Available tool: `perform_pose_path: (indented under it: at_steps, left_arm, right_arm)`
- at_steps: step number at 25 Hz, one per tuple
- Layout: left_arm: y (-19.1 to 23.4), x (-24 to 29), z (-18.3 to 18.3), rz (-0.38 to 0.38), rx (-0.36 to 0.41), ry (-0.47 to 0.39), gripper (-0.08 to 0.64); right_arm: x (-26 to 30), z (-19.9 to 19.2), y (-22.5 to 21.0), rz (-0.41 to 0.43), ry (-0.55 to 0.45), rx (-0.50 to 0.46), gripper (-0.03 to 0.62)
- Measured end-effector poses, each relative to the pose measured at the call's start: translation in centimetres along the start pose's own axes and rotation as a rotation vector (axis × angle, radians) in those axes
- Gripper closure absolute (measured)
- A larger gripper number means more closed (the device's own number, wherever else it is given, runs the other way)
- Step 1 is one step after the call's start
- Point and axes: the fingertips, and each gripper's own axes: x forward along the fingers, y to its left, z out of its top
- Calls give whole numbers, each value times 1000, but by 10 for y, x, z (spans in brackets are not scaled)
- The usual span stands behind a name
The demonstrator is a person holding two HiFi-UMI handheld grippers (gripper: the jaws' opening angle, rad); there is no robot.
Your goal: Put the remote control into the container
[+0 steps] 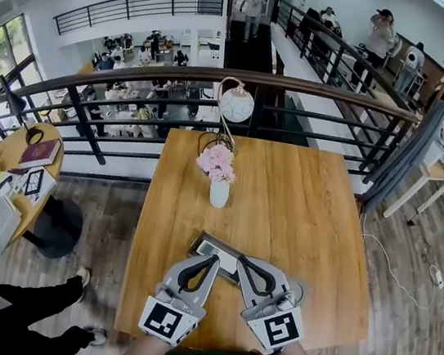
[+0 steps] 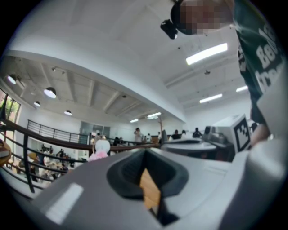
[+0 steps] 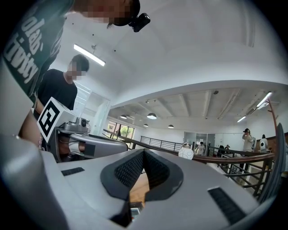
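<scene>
At the table's [image 1: 307, 218] near edge, the left tool [image 1: 214, 260] and right tool [image 1: 243, 260] are both empty, jaws pressed together. Just beyond their tips, the shallow container [image 1: 228, 266] seems to hold the pale remote control [image 1: 209, 249] already, so the next move is likely only to back away. Farther off, a white vase [image 1: 218, 192] holds pink flowers [image 1: 216, 162].

We see a square wooden worktop [image 1: 299, 217] set against a railing [image 1: 138, 77]. A white vase [image 1: 218, 193] of pink flowers [image 1: 217, 162] stands on it, left of centre. Close to the near edge lies a dark, shallow container [image 1: 205, 244], askew to the worktop's sides and apart from the vase.
</scene>
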Motion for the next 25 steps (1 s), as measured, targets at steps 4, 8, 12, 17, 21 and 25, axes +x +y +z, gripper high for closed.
perform_pose_path:
  at_steps: [4,8,12,17,21,25]
  left_arm:
    - [1,0,1,8,-7,-2,565]
    - [0,-1,2,12,-12,-5,564]
    - [-1,-2,1,12,-5,3,563]
    - [-1,-3,3,18,-9,-5,565]
    - [-3,-5,3,15,-4,-8,563]
    - [-5,-6,4,19,-2,-6,564]
  right_arm:
    - [1,-1,-1,0,7,1,576]
    - [1,-4,2,16,18,-12,575]
    - [1,-7,5,27,33,-22,577]
    - [1,-7,8,32,31,-22,577]
    - [-1,-9,8,32,35,-23,577]
    - [-3,-9,9,38,38,-33,577]
